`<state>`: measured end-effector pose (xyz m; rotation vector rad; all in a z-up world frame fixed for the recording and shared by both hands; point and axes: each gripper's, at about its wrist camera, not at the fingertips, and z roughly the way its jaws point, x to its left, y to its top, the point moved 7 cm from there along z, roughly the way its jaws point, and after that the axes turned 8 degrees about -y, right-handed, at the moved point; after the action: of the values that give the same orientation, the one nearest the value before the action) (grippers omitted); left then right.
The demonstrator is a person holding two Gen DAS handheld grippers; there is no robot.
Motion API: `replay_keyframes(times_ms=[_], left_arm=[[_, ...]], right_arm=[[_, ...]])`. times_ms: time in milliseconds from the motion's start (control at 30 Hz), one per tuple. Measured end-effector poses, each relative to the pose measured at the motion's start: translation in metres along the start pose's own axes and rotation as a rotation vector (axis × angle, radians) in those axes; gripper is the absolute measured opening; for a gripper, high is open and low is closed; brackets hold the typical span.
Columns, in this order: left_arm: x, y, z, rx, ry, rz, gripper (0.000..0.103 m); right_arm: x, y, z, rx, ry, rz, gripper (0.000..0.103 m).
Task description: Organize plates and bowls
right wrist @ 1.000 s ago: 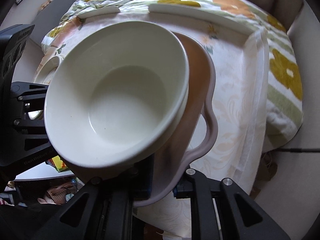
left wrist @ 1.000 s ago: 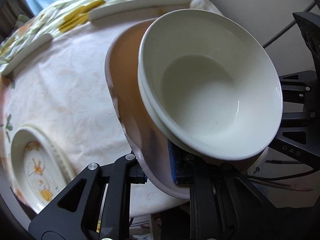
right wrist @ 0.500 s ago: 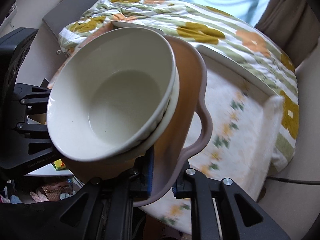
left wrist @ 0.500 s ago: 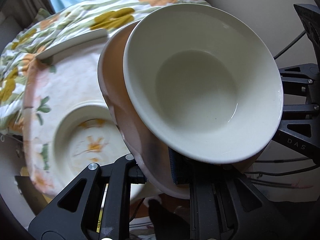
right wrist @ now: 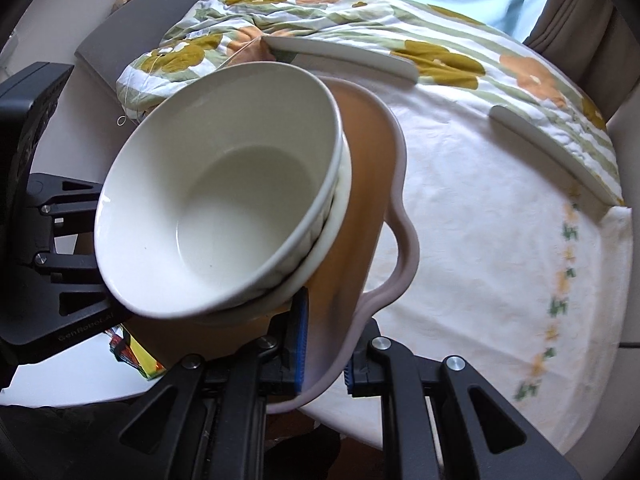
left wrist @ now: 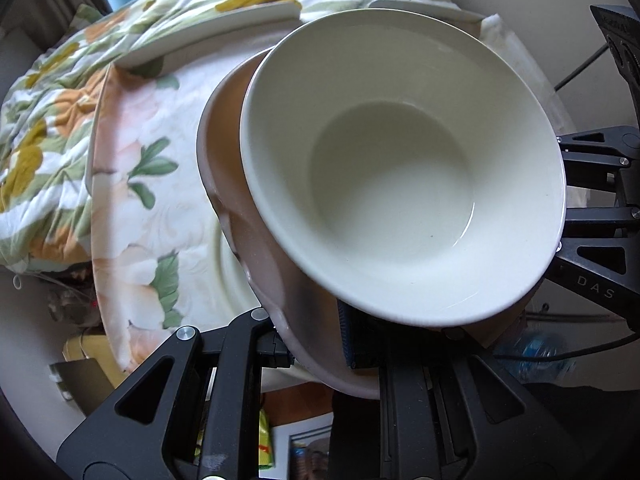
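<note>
A pinkish plate with a wavy rim (left wrist: 244, 216) (right wrist: 376, 184) is held in the air above a round table. A stack of white bowls (left wrist: 400, 168) (right wrist: 224, 216) rests on it. My left gripper (left wrist: 316, 344) is shut on the plate's near edge. My right gripper (right wrist: 324, 360) is shut on the opposite edge, its blue pads pressing the rim. A floral deep plate (left wrist: 236, 272) on the table is mostly hidden behind the held plate in the left wrist view.
The table carries a floral cloth (left wrist: 136, 184) (right wrist: 492, 216). Flat white plates (right wrist: 340, 56) (right wrist: 556, 160) (left wrist: 216, 32) lie at its far edge against a flowered quilt (right wrist: 440, 32). A grey cushion (right wrist: 120, 28) sits at the back left.
Both grippers have carried the plate and bowls sideways across the table. The floral deep plate has slid behind the held plate in the left wrist view. Both grips are unchanged.
</note>
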<state>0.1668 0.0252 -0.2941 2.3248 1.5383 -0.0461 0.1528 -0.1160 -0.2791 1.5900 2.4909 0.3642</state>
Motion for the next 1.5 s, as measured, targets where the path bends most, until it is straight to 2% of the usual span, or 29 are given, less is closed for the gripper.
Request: replay_keyframes(times_ms=[300,433,733,1000,1167,1333,1500], left_arm=[[0.016,-0.024,0.019,0.027,-0.012,0.024,0.014],[0.014,-0.024,0.023,0.022,0.003,0.044,0.013],[0.014,-0.016,0.028,0.096,0.028,0.076,0.014],[0.017,-0.009,0.033,0.202,-0.026,0.018,0.014],[0.019,-0.008,0.033,0.253,-0.058,-0.042,0.014],[0.019,-0.012,0.031,0.288,-0.085,-0.074,0.014],[0.016,-0.016,0.030,0.298,-0.072,-0.091,0.014]], right_arm=[[0.023,-0.008,0.025,0.028,-0.012,0.055,0.013],[0.022,-0.012,0.029,0.019,-0.020,0.081,0.013],[0.017,-0.016,0.034,0.048,-0.008,0.123,0.013],[0.015,-0.014,0.037,0.136,0.046,0.174,0.013],[0.014,-0.014,0.037,0.184,0.048,0.190,0.013],[0.012,-0.012,0.035,0.213,0.048,0.203,0.019],[0.011,-0.013,0.032,0.229,0.053,0.200,0.022]])
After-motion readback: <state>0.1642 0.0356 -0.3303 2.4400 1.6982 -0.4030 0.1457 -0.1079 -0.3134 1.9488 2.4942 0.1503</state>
